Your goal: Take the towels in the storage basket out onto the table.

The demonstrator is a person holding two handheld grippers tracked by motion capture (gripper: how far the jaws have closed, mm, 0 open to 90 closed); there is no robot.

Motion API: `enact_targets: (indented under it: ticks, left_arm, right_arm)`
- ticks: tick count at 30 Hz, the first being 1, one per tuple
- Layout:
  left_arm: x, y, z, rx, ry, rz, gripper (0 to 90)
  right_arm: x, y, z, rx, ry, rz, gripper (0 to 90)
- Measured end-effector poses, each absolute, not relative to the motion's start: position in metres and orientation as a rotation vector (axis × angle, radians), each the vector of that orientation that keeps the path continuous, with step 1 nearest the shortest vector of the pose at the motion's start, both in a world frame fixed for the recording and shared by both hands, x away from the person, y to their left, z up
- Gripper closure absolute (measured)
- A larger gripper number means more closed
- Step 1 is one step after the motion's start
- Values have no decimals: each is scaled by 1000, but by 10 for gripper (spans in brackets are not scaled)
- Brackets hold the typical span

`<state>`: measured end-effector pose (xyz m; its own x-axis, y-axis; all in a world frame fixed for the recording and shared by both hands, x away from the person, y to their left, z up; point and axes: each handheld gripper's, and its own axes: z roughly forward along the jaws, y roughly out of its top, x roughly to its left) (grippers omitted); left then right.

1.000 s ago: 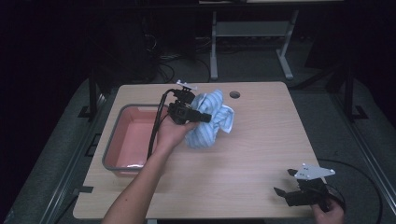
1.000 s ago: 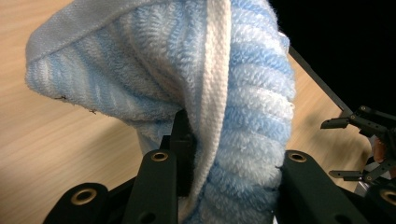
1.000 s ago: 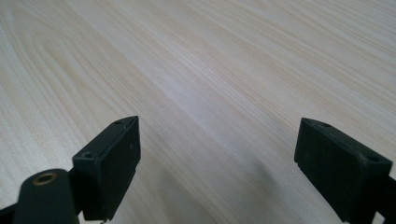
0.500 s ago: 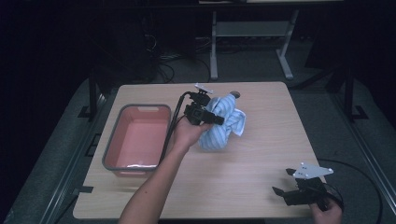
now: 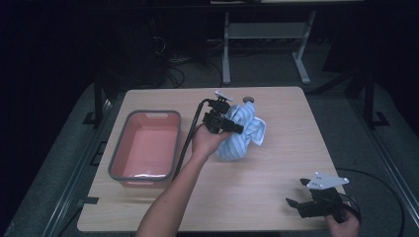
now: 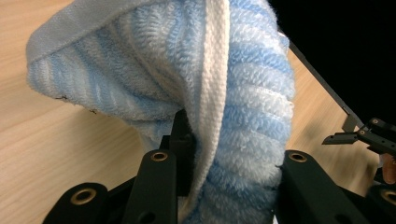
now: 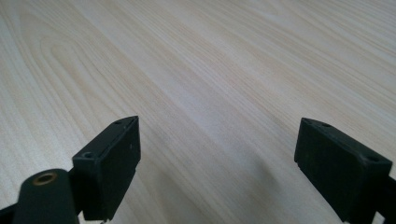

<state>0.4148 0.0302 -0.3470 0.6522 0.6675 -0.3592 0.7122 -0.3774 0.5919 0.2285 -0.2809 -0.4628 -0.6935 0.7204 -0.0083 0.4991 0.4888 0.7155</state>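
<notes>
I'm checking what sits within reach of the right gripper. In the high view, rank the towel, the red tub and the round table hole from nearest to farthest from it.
From the right gripper:
1. Towel, mid-table, held by the left gripper.
2. Table hole, at the far edge.
3. Red tub, at the left.

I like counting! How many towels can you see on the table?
1. The blue striped towel is bunched up near the middle of the table, right of the pink tub, held in the left gripper. Its folds could hide another.

Bench [image 5: 276, 197]: pale wood-grain top with a round hole near the far edge.
Pink tub [image 5: 146, 145]: on the bench.
Blue-striped towel [image 5: 244, 133]: bunched, right of the tub.
</notes>
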Motion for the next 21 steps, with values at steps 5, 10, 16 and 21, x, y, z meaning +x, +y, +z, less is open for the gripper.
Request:
enact_targets:
  ticks: [5,10,16,21]
  left_arm:
    - [417,24,-354,2131,1081,-86,688]
    - [418,18,-368,2139,1106,-98,688]
    - [418,13,-380,2151,1108,-113,686]
    - [417,11,-390,2154,1109,-125,684]
  right_arm:
    - [228,-280,-463,1026,2433,1019,138]
    - [228,-281,-463,1029,2428,1023,138]
    - [228,-281,-463,1029,2430,1021,138]
    - [228,-280,-463,1020,2431,1019,138]
